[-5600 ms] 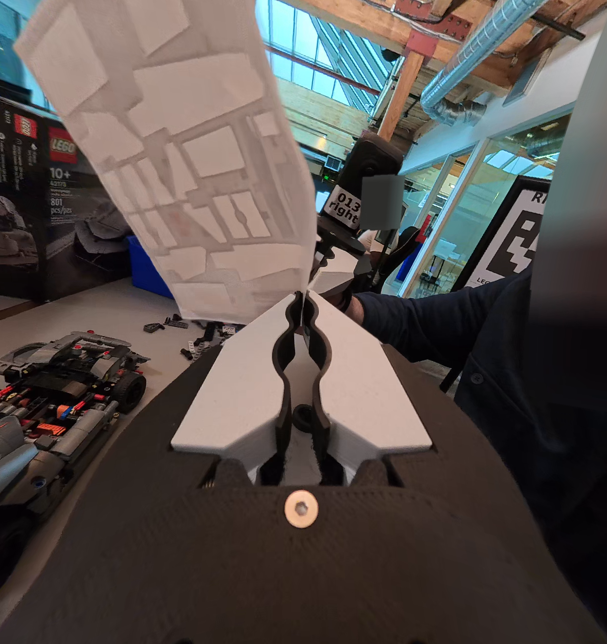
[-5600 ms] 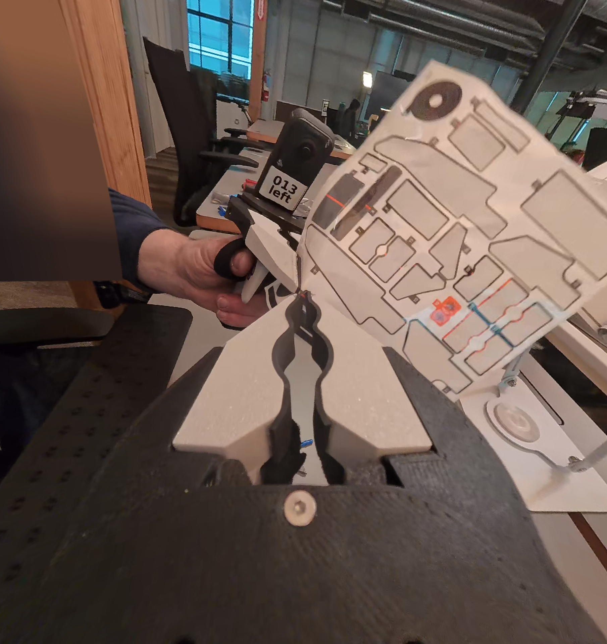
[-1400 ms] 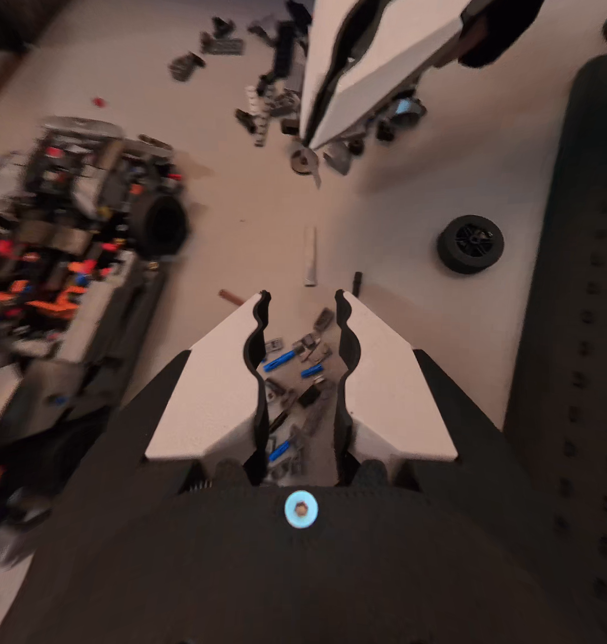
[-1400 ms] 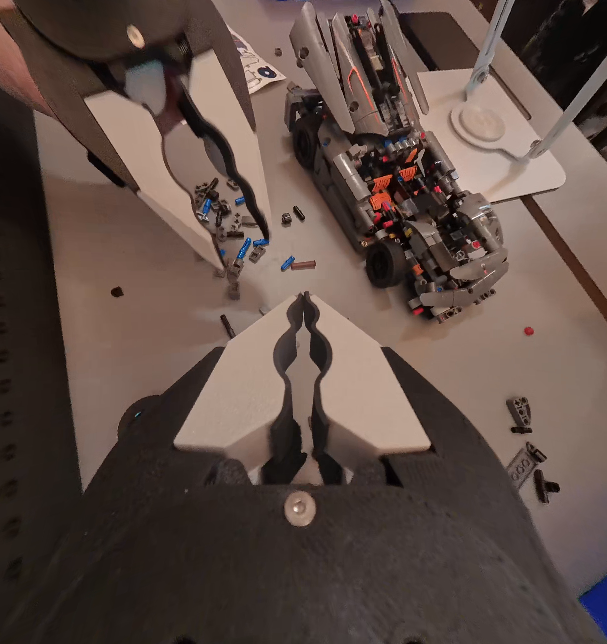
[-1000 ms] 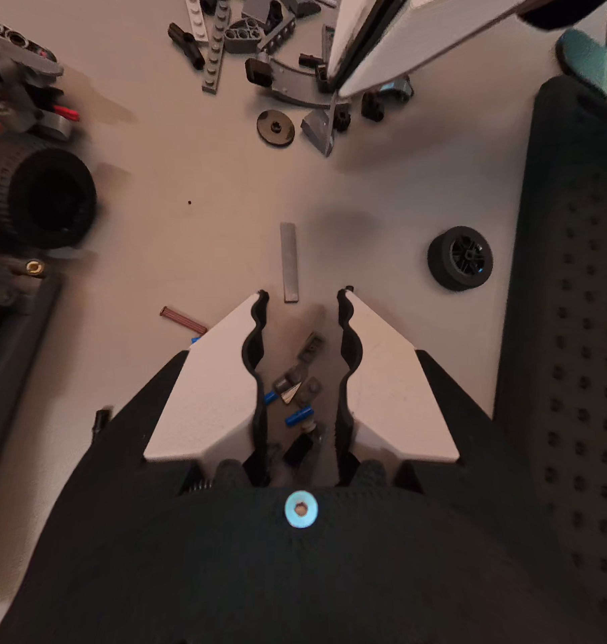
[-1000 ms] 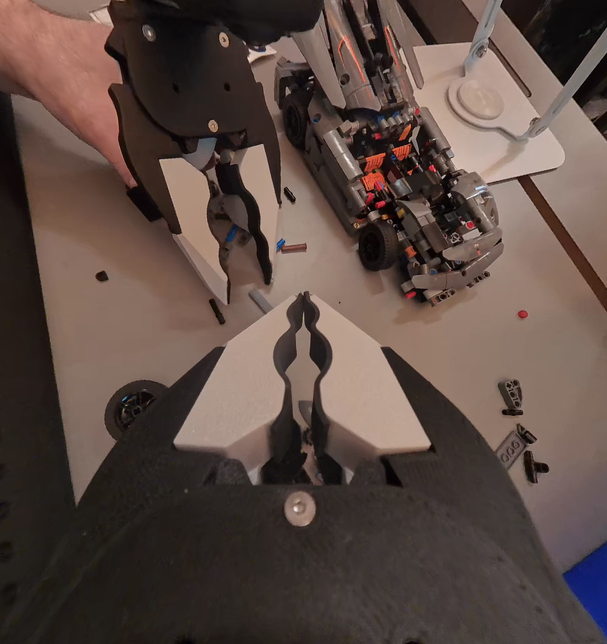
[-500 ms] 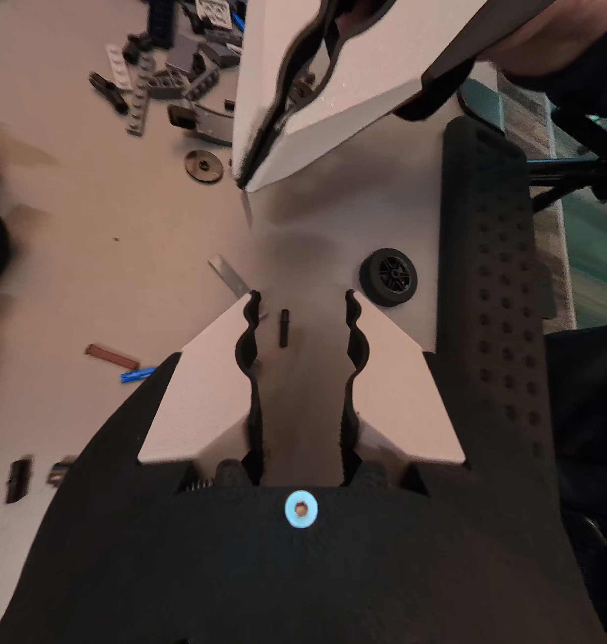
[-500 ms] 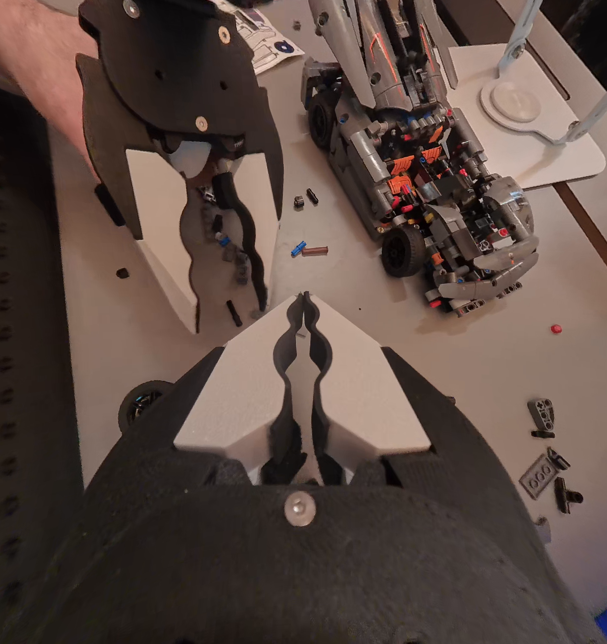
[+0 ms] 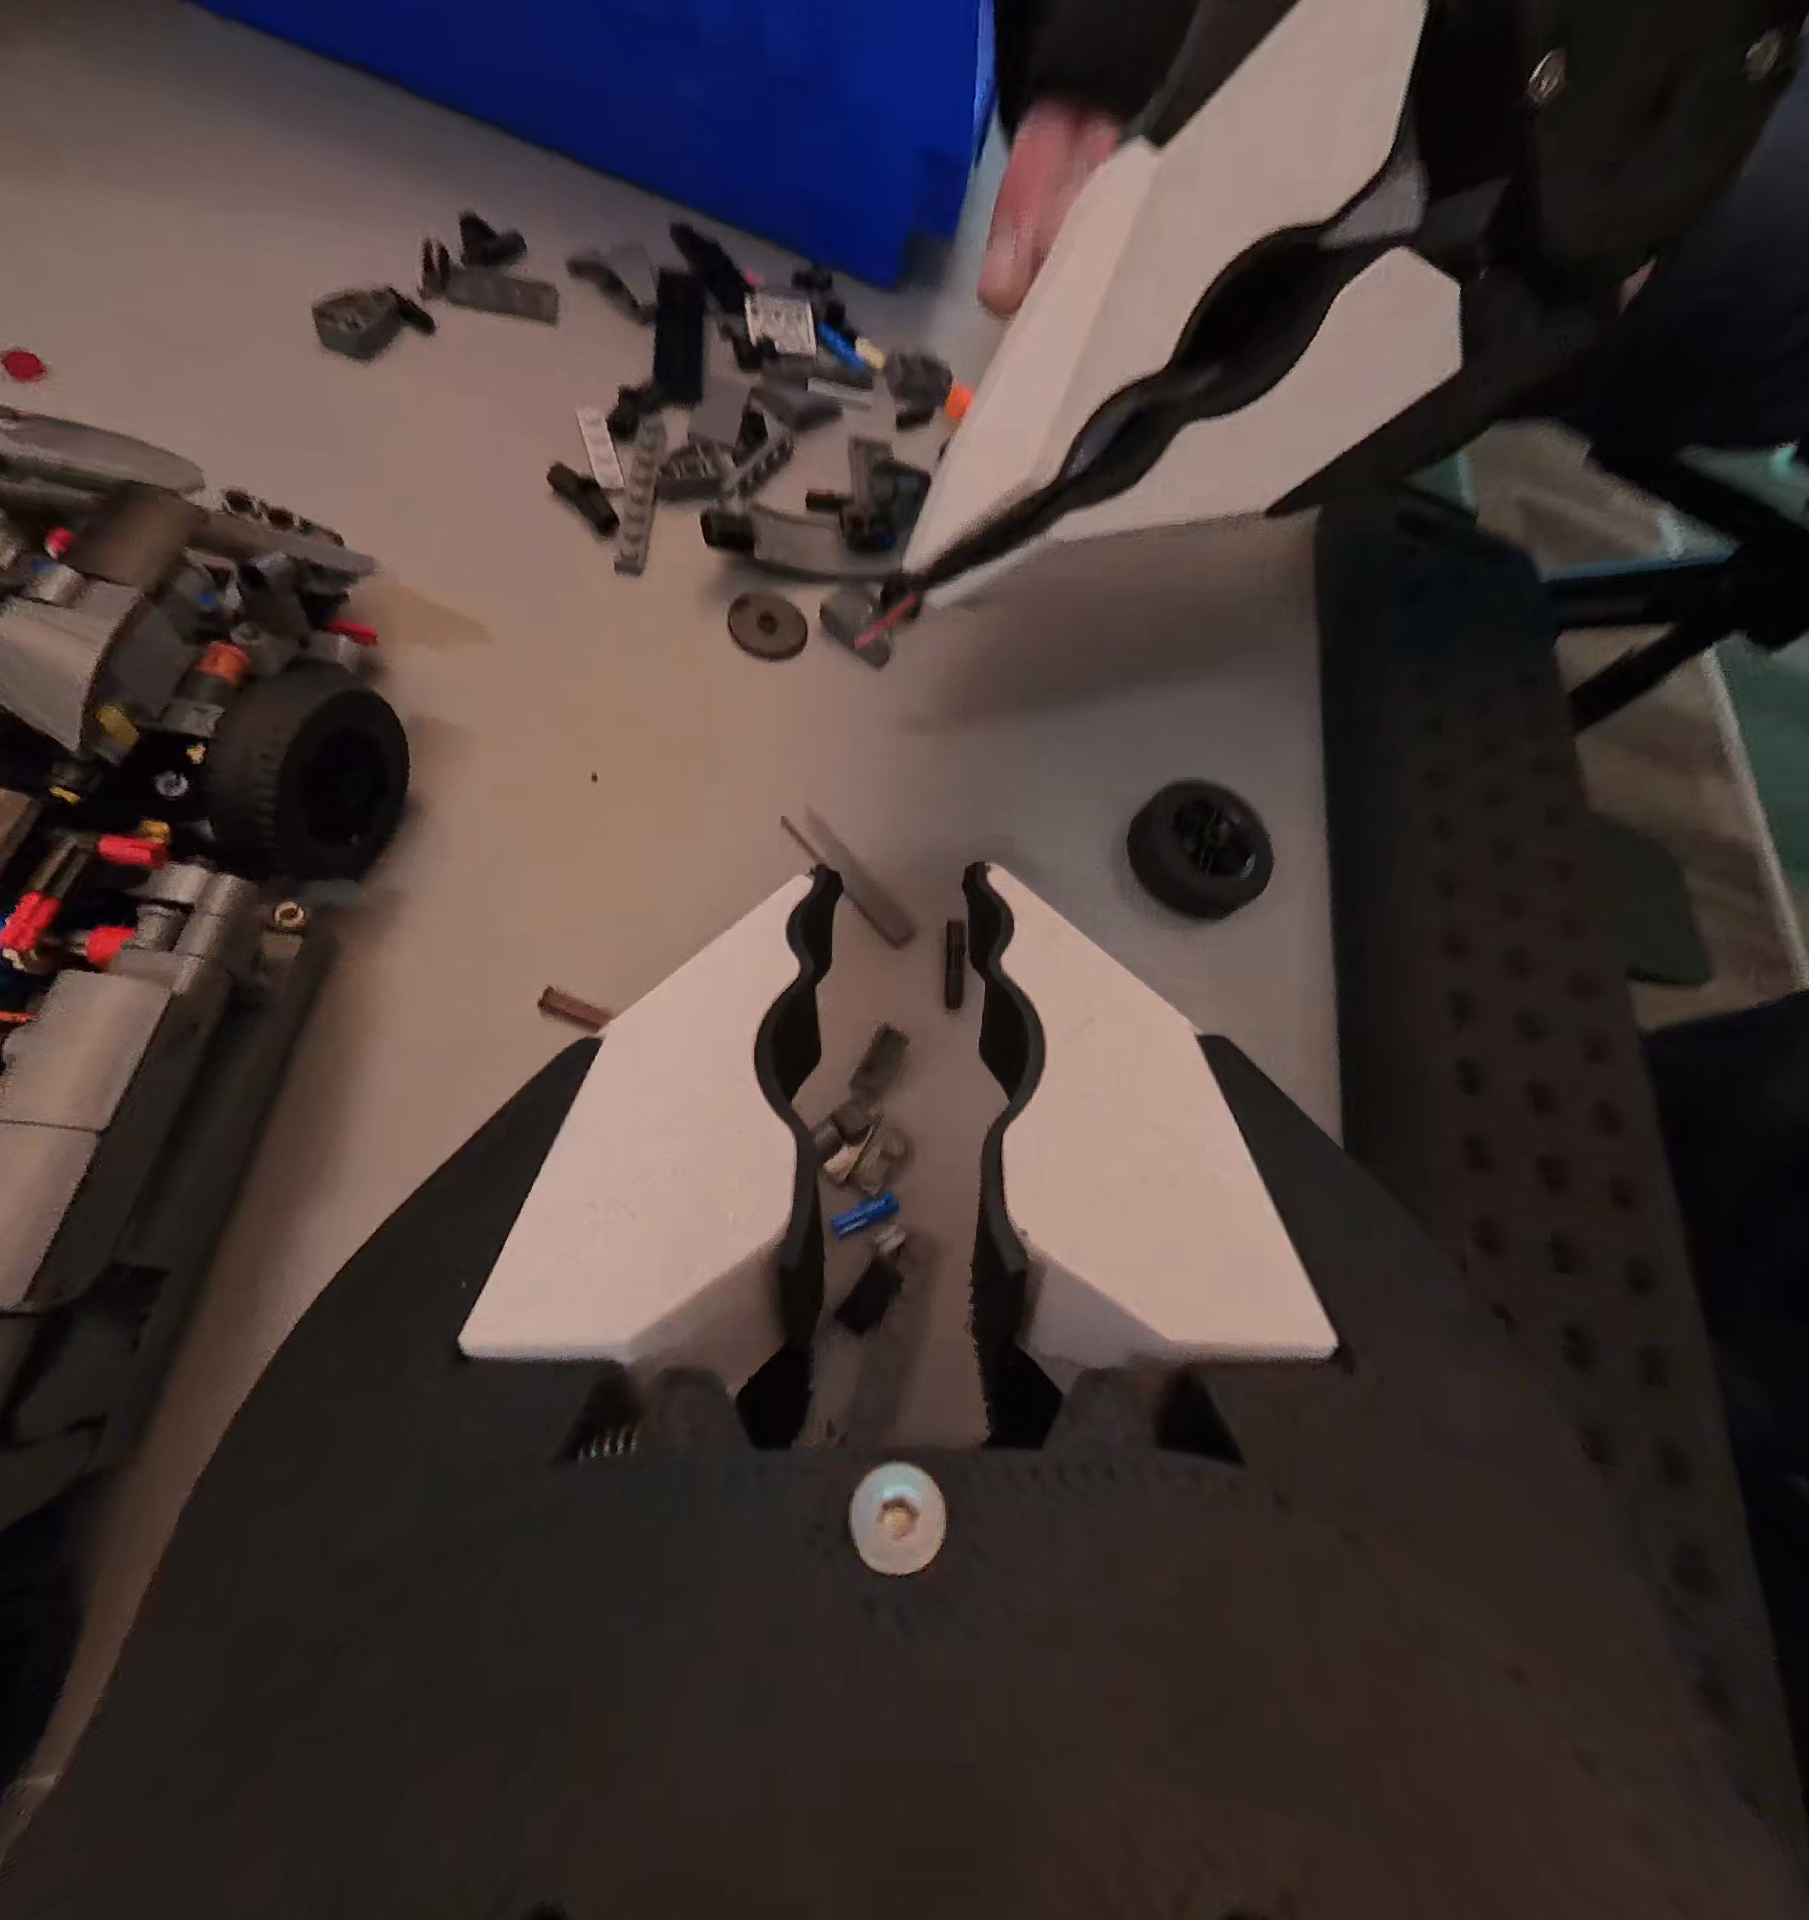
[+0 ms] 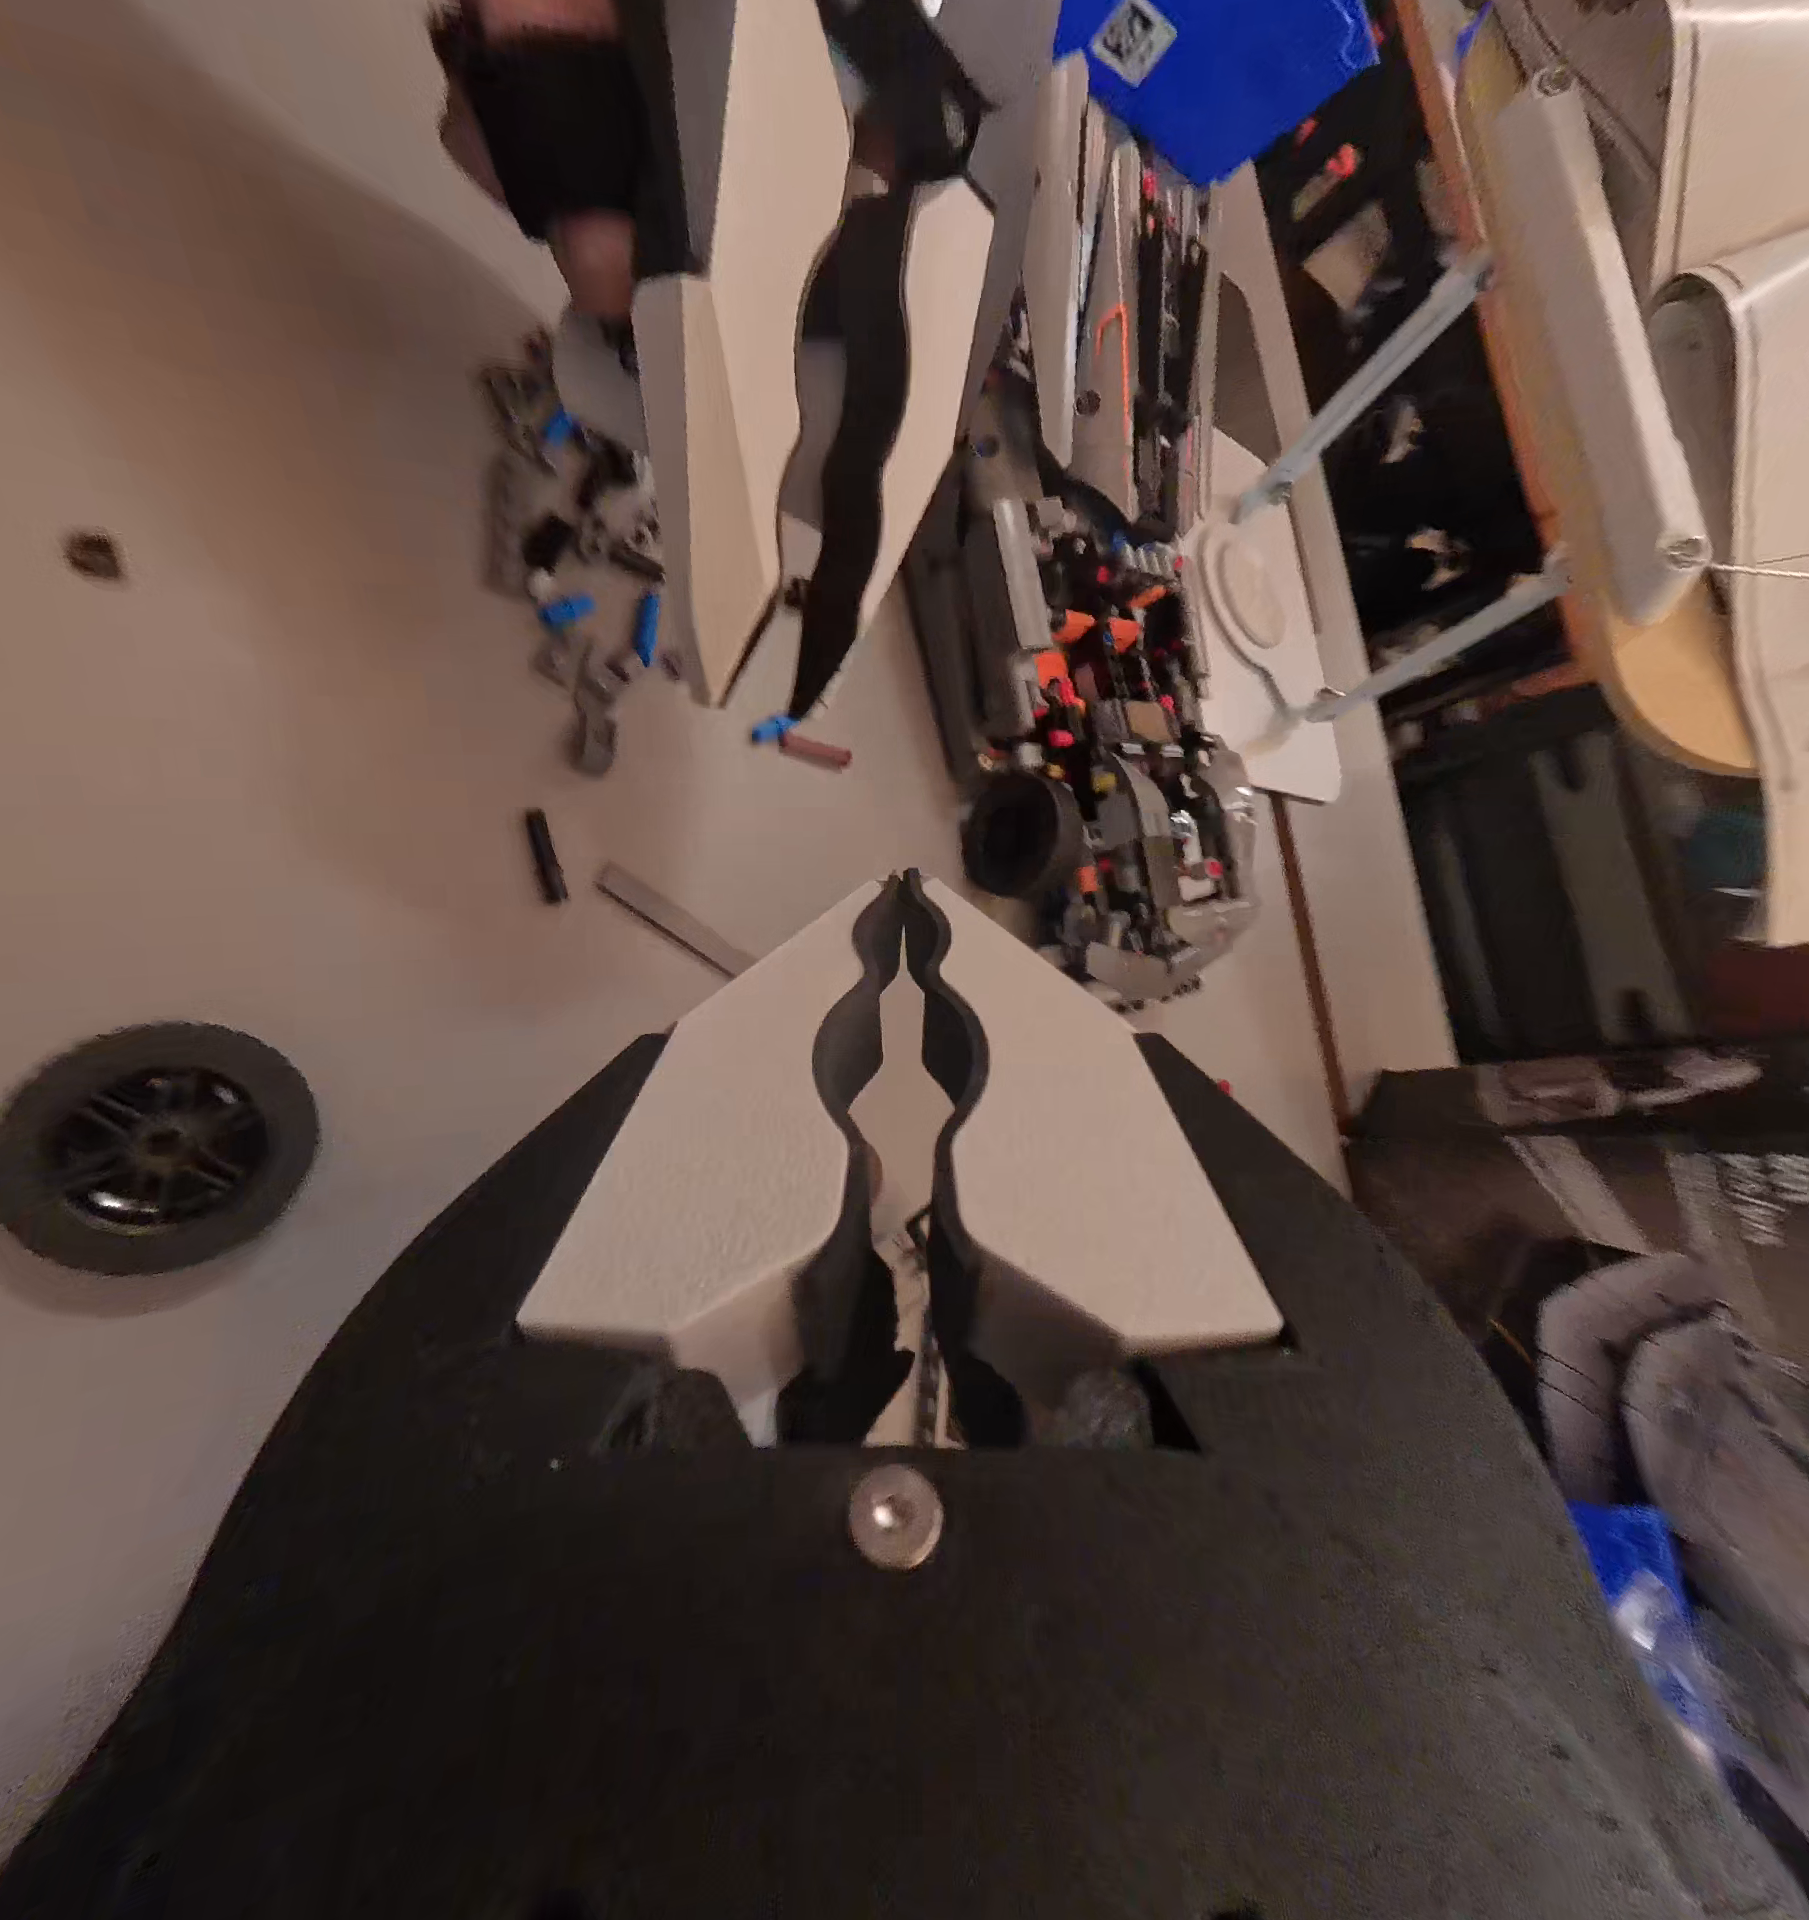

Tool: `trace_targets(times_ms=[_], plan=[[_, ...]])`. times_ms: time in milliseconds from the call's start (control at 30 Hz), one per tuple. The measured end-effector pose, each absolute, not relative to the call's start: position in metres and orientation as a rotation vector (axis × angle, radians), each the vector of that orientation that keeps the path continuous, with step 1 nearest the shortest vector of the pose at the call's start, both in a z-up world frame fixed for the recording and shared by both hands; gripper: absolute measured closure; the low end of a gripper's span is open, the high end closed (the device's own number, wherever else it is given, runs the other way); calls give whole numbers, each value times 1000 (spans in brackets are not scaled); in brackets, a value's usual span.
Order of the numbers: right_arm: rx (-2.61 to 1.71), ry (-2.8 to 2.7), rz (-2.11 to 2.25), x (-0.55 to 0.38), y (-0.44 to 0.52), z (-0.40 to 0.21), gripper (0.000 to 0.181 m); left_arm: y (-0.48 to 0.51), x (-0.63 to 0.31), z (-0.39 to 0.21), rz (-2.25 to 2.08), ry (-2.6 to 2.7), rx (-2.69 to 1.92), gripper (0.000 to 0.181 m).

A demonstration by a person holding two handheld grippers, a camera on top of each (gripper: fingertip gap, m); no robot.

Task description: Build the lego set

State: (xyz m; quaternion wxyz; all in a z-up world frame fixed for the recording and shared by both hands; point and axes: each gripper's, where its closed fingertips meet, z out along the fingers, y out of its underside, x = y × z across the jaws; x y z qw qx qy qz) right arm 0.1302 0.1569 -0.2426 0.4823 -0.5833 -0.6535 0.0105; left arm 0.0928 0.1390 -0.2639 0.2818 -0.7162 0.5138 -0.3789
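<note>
Over the tabletop (image 9: 588, 707), the left tool (image 9: 895, 883) hovers, spread wide.
Small black pin (image 9: 953, 962) lies just inside its right fingertip, lengthwise; the right tool (image 10: 902, 881), clenched, is farther off.

Left wrist view: car model (image 9: 131, 790) at left on table (image 9: 588, 727); piece pile (image 9: 734, 436) behind centre, bin (image 9: 671, 114) beyond it; 1 loose wheel (image 9: 1199, 848) right, beside mat (image 9: 1482, 935); flat strip (image 9: 858, 883) ahead of fingertips.
</note>
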Motion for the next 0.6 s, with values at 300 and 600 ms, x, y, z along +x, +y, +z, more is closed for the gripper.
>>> trace_targets(times_ms=[300, 600], plan=[[-1234, -1653, -251, 116, 142, -265, 181, 141, 87, -300, -846, 1559, -1944, 153], [-1067, -1777, -444, 105, 137, -290, 181, 146, 86, -311, -773, 1719, -1899, 153]])
